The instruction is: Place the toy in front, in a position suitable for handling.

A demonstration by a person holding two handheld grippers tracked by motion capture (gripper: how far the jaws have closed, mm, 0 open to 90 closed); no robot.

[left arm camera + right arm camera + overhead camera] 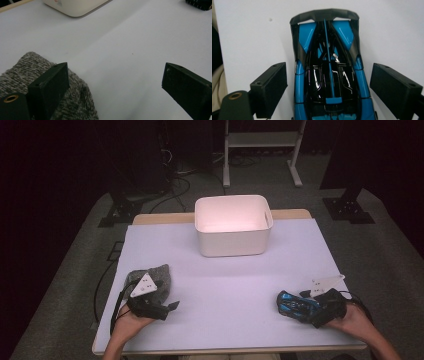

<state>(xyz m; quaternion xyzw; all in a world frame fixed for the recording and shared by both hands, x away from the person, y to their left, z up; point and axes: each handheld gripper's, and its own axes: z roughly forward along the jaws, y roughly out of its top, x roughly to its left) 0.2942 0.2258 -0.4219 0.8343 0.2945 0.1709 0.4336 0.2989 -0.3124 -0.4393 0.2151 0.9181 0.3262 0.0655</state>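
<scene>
A blue and black toy car (294, 305) (329, 70) lies on the white table sheet (225, 280) at the front right. My right gripper (306, 309) (329, 75) is open, its jaws standing on either side of the car with a small gap on each side. At the front left lies a grey knitted cloth (156, 276) (22, 72). My left gripper (170, 306) (116, 75) is open beside the cloth; one jaw hangs over the cloth's edge and bare table lies between the jaws.
A white plastic bin (233, 225) (72, 6) stands at the back middle of the table, and looks empty. Beyond the table are a white frame stand (262, 145) and cables on the floor.
</scene>
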